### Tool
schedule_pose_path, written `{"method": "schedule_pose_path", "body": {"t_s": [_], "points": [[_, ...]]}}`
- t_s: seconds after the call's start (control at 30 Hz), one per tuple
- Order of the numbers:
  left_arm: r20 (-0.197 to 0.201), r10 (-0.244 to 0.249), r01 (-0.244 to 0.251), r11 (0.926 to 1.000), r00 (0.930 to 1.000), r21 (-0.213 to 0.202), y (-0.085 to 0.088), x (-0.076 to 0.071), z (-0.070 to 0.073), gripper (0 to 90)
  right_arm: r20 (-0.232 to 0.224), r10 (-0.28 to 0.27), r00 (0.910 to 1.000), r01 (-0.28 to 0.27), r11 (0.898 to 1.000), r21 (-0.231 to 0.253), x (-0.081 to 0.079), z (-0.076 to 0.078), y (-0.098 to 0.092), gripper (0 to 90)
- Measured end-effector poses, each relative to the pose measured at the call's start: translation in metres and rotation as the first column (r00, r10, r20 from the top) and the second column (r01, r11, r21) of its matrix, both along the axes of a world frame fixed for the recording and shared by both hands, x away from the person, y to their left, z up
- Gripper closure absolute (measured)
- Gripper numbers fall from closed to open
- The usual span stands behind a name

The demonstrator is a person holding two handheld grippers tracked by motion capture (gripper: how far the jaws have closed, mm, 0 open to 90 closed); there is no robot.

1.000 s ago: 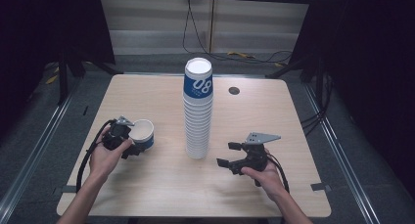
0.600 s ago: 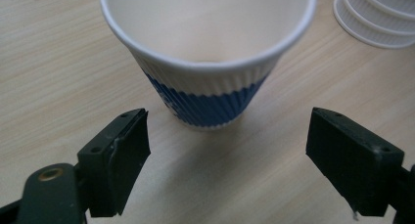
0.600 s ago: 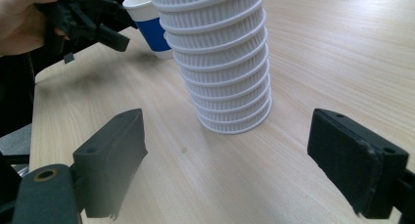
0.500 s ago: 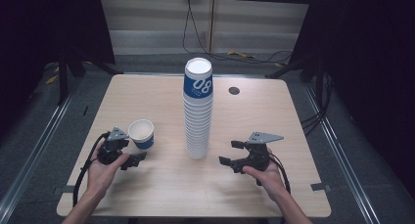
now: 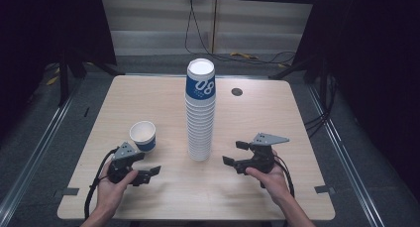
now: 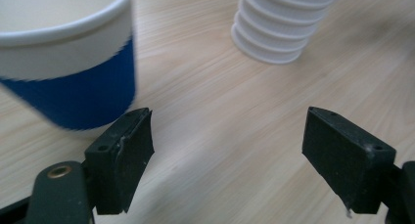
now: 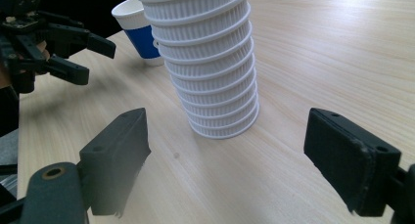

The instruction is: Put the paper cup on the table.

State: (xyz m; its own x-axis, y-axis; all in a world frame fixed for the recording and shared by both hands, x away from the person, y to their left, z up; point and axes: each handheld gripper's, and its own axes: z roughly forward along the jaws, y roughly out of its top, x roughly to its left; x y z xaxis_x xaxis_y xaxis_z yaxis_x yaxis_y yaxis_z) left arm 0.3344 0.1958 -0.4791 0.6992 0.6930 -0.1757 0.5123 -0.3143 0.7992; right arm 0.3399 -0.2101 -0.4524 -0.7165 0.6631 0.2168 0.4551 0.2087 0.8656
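My left gripper point(image 5: 147, 173) low over the table point(image 5: 163, 95), open and empty, cup point(image 5: 143, 135) just beside it, my right gripper point(image 5: 232, 153) open and just narrowing, nothing between its jaws, facing the stack point(image 5: 200, 113).

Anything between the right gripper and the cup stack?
Nothing: bare wooden tabletop between the right gripper and the cup stack, seen in the right gripper view.

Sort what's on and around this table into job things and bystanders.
Job:
- cup stack
- single cup, upright, apart from the stack
- left gripper, open, empty
- right gripper, open, empty

Just there:
- table
- grommet hole
- floor cables
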Motion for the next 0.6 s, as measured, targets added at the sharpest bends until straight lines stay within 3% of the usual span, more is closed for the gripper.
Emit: {"method": "schedule_pose_path", "body": {"t_s": [0.17,0.23,0.33,0.47,0.53,0.6], "points": [[0.028,-0.006,0.006,0.9998,0.9996,-0.020,-0.011,-0.005,-0.001,19.0,-0.001,0.003,1.0000,-0.003,1.000,-0.018,-0.008,0.000,0.001,16.4],[0.022,-0.015,0.016,0.9995,0.9996,-0.027,-0.014,-0.006,-0.003,19.1,0.000,0.007,1.0000,-0.007,1.000,-0.006,-0.013,-0.001,0.002,16.4],[0.023,-0.026,0.027,0.9989,0.9994,-0.038,-0.021,-0.011,-0.007,19.0,0.010,-0.002,1.0000,0.002,1.000,-0.029,-0.019,-0.004,0.003,16.4],[0.088,-0.042,0.047,0.9974,0.9952,-0.056,-0.021,-0.016,0.000,19.8,0.018,-0.020,0.9996,0.020,0.999,-0.035,-0.023,-0.006,0.004,16.3],[0.067,-0.040,0.045,0.9951,0.9970,-0.088,-0.020,-0.018,-0.001,19.4,0.021,-0.029,0.9994,0.030,0.999,-0.046,-0.023,-0.007,0.004,16.1],[0.063,-0.054,0.058,0.9961,0.9966,-0.066,-0.021,-0.019,-0.003,19.6,0.010,-0.050,0.9987,0.051,0.996,-0.075,-0.022,-0.009,0.003,15.8]]}}
